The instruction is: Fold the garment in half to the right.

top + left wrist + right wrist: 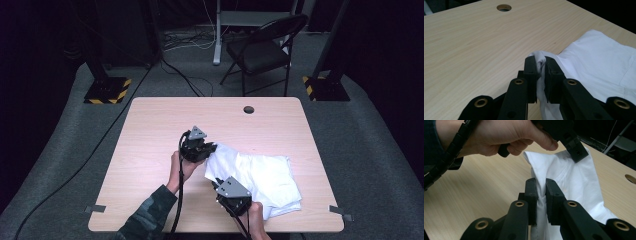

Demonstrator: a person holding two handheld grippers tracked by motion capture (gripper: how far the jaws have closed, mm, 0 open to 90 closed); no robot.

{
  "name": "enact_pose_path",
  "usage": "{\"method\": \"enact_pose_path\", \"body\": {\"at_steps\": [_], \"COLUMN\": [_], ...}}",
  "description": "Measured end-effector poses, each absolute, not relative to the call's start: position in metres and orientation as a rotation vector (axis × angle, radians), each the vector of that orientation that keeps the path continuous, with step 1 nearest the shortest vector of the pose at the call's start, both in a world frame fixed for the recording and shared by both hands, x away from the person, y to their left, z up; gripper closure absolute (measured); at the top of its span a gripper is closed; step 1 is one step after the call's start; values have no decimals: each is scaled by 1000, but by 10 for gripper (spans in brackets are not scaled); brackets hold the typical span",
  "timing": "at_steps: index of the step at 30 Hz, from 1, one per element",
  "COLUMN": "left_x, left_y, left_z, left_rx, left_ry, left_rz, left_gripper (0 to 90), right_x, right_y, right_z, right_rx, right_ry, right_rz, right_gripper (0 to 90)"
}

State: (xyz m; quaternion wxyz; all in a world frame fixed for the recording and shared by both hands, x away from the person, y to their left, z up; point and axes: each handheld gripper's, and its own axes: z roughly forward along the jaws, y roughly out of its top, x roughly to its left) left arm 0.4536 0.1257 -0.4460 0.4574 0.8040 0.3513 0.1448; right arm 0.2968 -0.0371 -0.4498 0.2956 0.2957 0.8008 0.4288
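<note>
Cloth (262,176): white, folded or bunched in several layers, lying on the right half of the table (150,150), its near edge close to the table's front; one side lifted at two points, the rest resting on the wood. Left gripper (214,148): held in the person's left hand (181,165), jaws pinched narrow on the far left corner of the cloth; the left gripper view shows a fold of white fabric (541,65) squeezed between the two black pads and hanging below them. Right gripper (218,183): held in the right hand (256,216) at the table's front edge, jaws likewise clamped narrow on the near left edge of the cloth; the right gripper view shows fabric (541,195) caught between the pads and rising as a taut ridge toward the other gripper (576,151), with the left hand (499,135) above it. Table: light wood grain, rounded corners, a round hole (248,109) near its far edge. Floor: grey carpet. Chair (265,47): black, folding, beyond the table. Cables (185,40): on the carpet behind the table. Stand bases with yellow-black stripes (107,90): at both far corners.
</note>
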Motion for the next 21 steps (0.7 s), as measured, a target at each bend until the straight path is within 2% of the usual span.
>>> {"method": "enact_pose_path", "body": {"at_steps": [14, 17, 21], "left_x": [450, 446, 434], "left_y": [131, 137, 149], "left_z": [-422, -407, -367], "left_rx": [1974, 1986, 2010], "left_ry": [846, 835, 800], "left_rz": [407, 468, 594], "left_gripper": [815, 815, 814], "right_x": [296, 296, 294], "right_y": [-35, -30, -20], "right_z": [-436, -429, -406], "right_rx": [778, 763, 719], "right_ry": [2109, 2104, 2068], "right_rz": [1184, 1208, 1287], "right_gripper": [811, 811, 812]}}
